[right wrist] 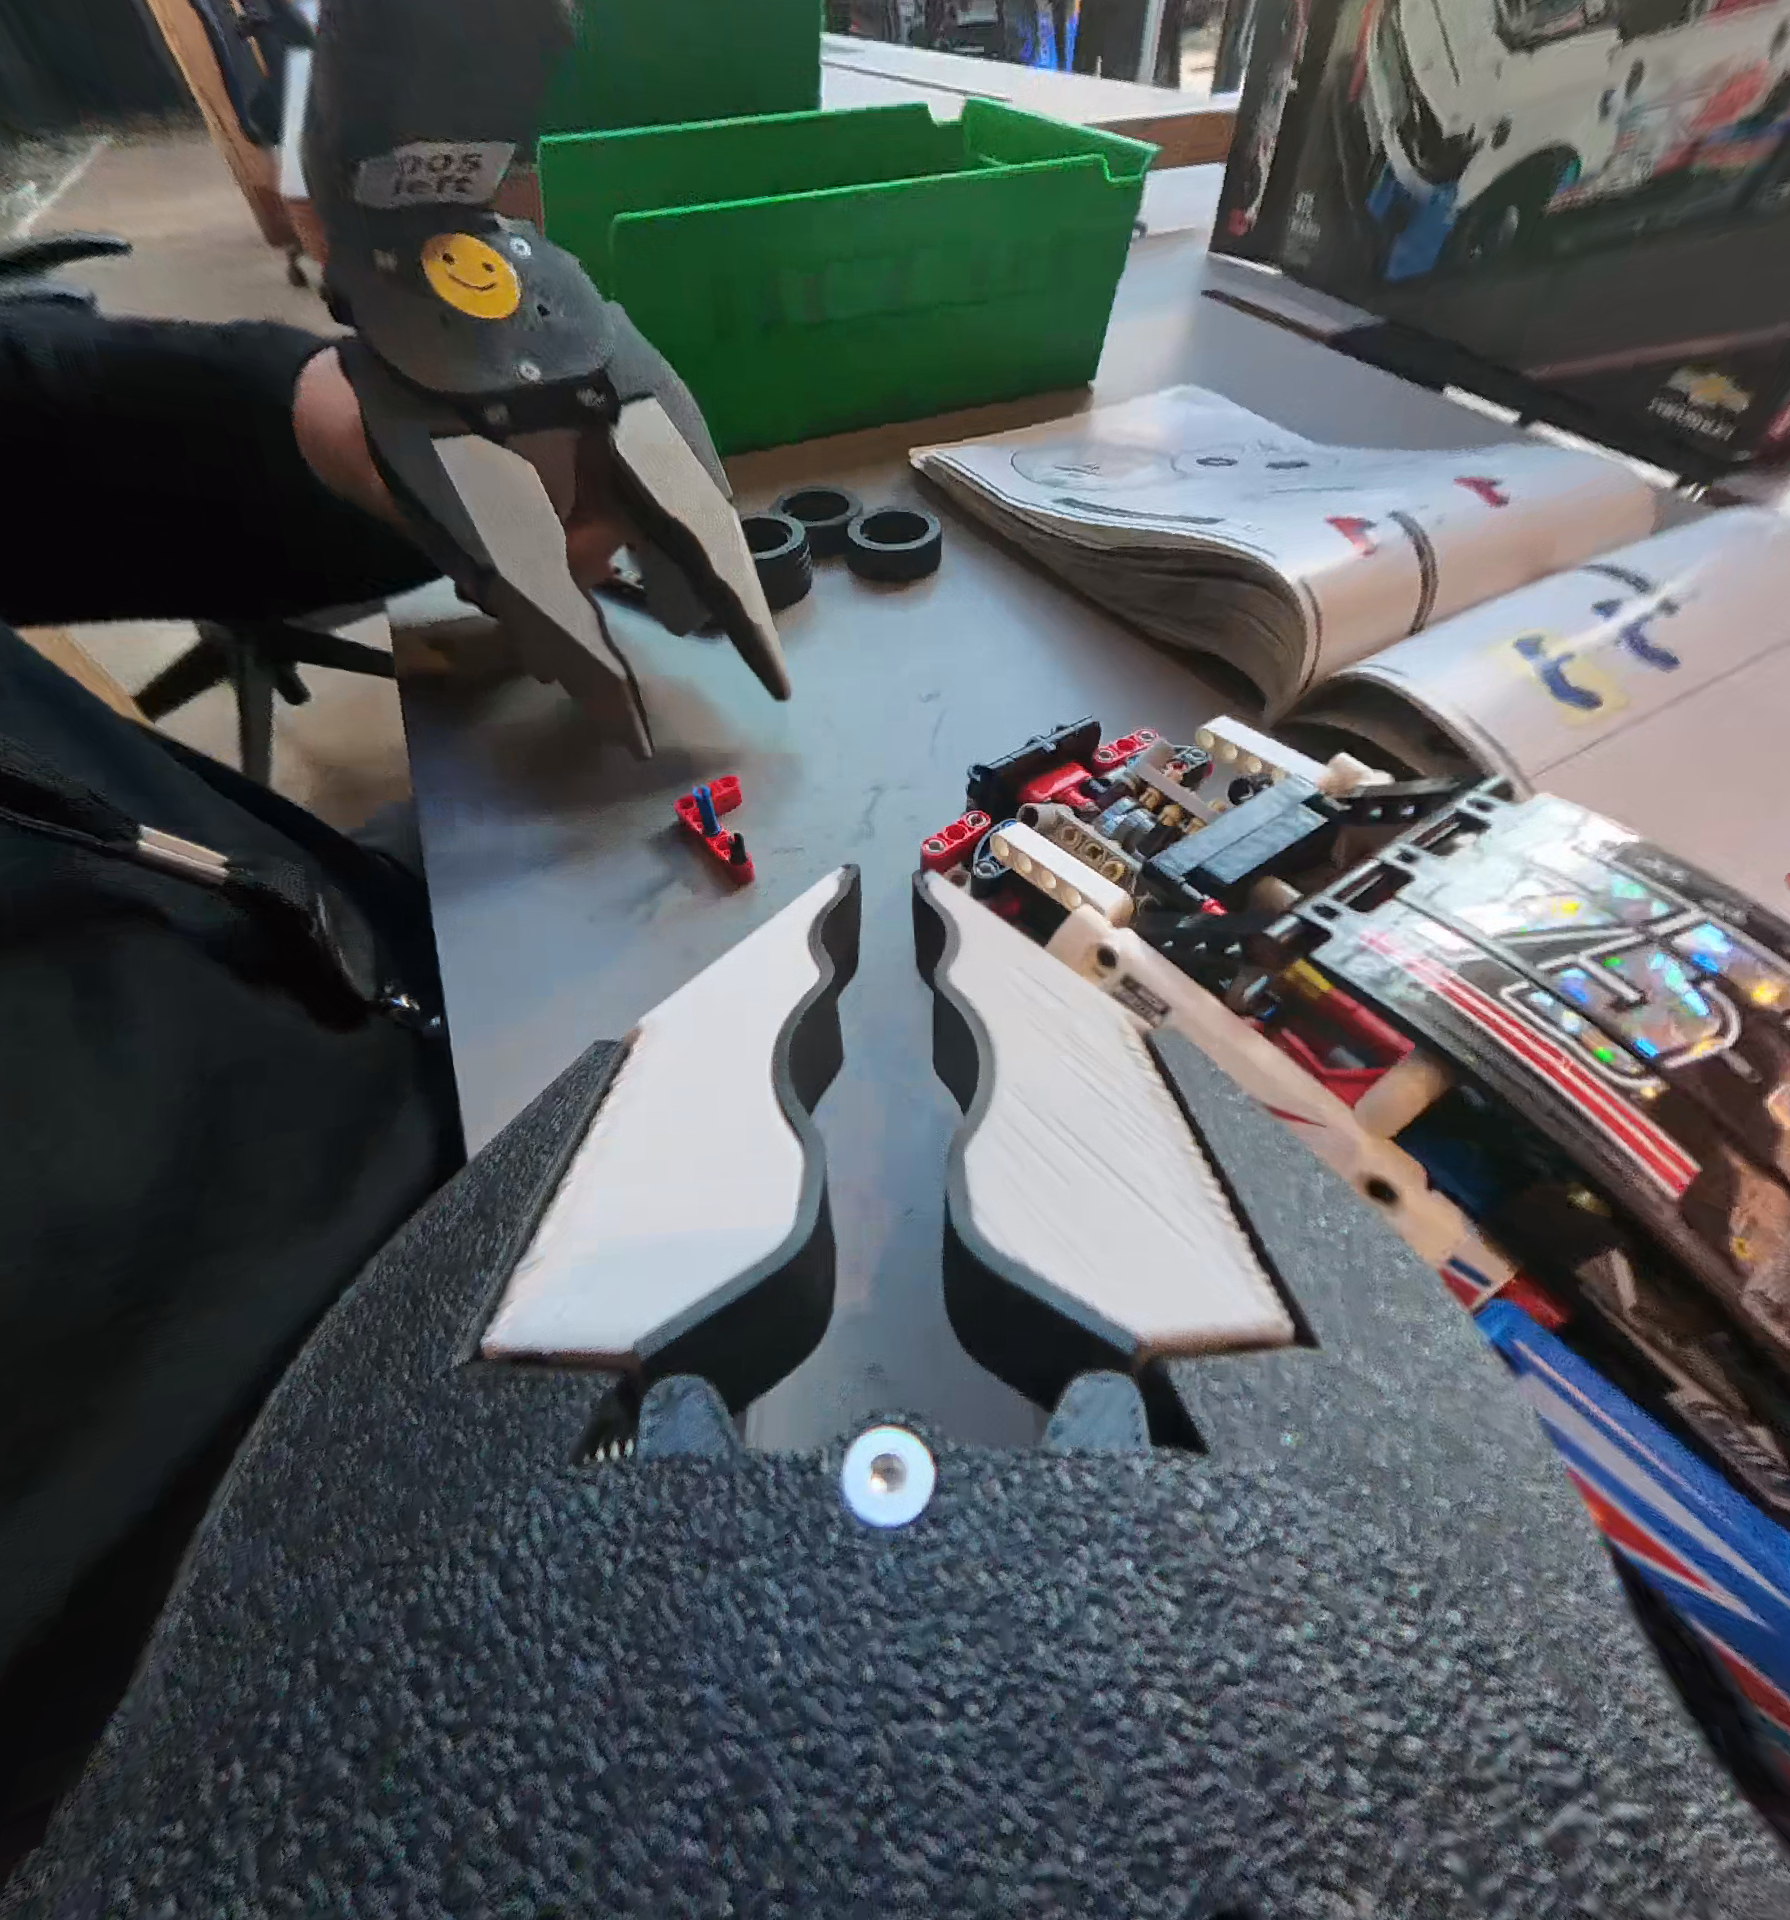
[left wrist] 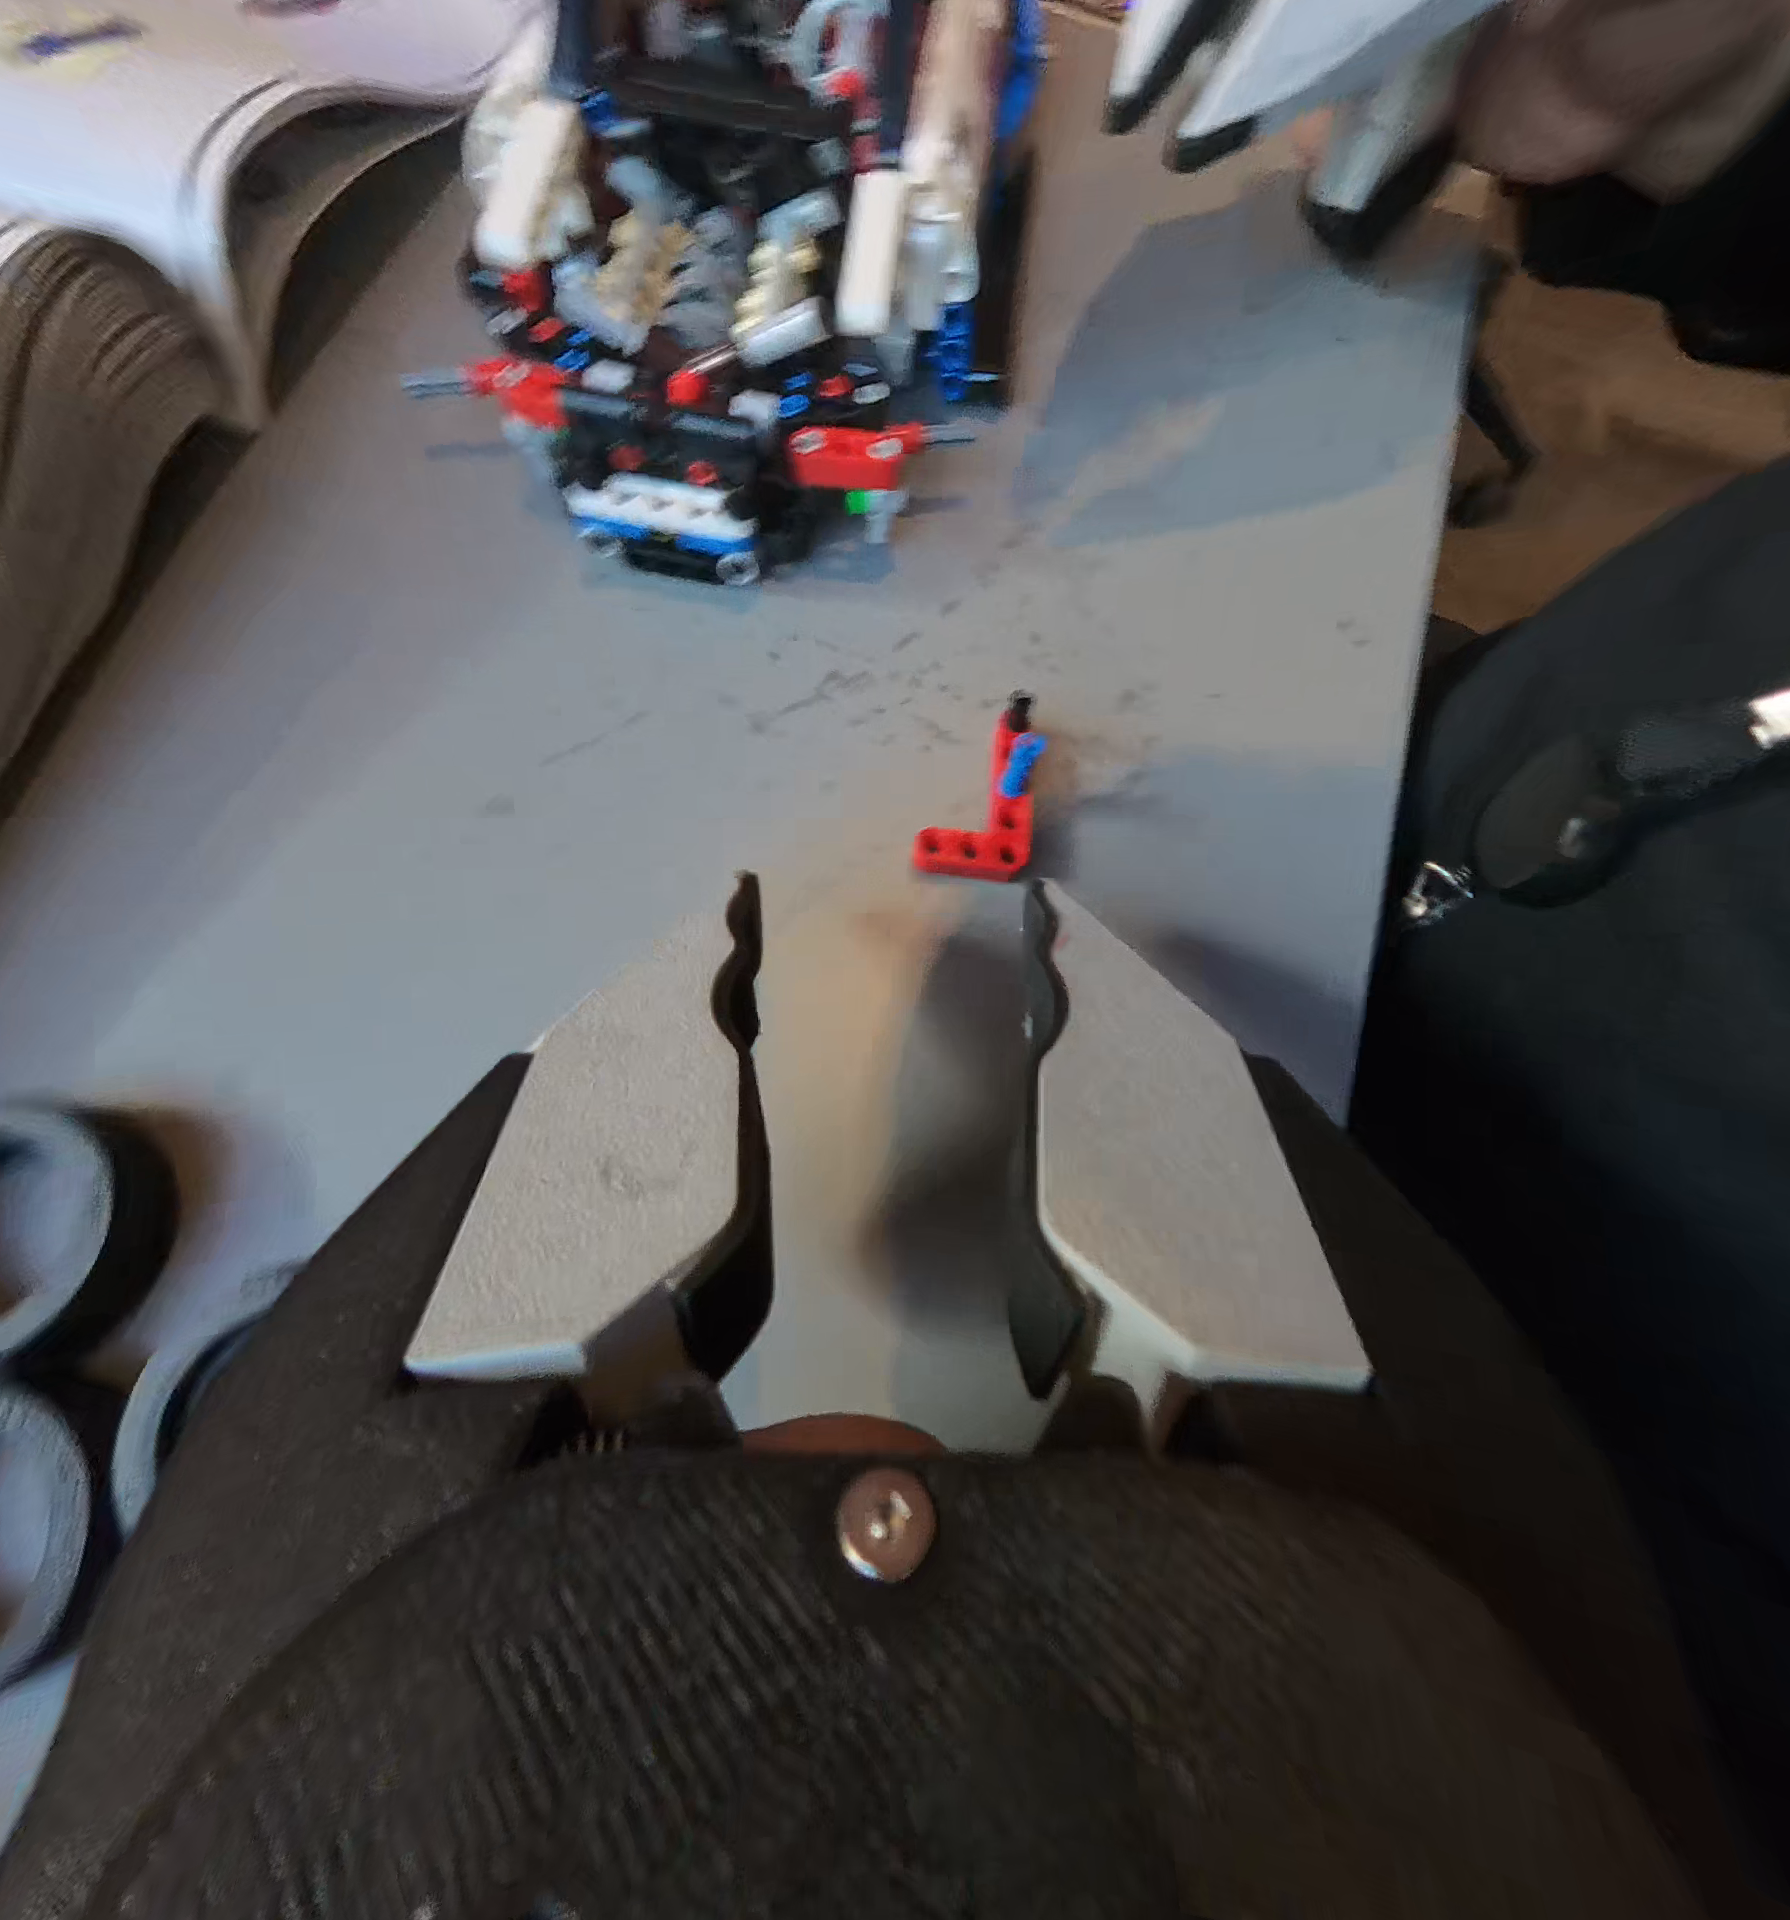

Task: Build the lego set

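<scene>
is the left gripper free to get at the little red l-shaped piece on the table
Probably yes. The left gripper is open and empty, and the red L-shaped piece lies alone on the bare grey table just ahead of its fingertips, well apart from the car model.

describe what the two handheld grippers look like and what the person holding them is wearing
Both grippers have rough, textured black bodies with a silver screw in the middle and two pale flat fingers edged with wavy black pads. The left gripper carries a round yellow smiley sticker and a small grey tag with writing above it. The right gripper shows no sticker. The person wears a black long sleeve.
</scene>
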The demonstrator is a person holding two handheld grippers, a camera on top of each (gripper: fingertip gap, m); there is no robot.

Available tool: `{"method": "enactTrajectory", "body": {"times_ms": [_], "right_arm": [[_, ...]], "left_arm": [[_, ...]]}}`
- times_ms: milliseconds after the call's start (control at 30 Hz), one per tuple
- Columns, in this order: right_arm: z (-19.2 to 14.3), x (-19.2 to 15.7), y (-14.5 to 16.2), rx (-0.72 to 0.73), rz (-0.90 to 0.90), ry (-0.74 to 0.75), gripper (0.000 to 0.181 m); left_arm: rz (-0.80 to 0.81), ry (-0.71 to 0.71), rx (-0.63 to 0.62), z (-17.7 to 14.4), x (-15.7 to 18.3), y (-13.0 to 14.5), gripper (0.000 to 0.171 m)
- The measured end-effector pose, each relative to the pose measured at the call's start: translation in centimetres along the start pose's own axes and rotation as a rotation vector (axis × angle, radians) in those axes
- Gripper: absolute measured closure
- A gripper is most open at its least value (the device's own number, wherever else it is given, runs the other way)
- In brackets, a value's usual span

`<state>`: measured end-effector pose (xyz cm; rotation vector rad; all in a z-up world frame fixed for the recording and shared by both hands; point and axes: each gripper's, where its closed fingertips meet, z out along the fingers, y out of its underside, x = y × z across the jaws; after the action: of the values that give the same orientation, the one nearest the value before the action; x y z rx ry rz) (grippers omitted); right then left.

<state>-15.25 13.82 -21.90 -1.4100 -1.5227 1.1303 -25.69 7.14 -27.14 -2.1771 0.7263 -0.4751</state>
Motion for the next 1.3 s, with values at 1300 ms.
{"method": "enactTrajectory", "body": {"times_ms": [1300], "right_arm": [[1.8, -3.6, -4.3, 0.012, -0.064, -0.054, 0.172]], "left_arm": [[-0.14, -0.295, -0.34, -8.9, -2.7, 8.8, 0.166]]}}
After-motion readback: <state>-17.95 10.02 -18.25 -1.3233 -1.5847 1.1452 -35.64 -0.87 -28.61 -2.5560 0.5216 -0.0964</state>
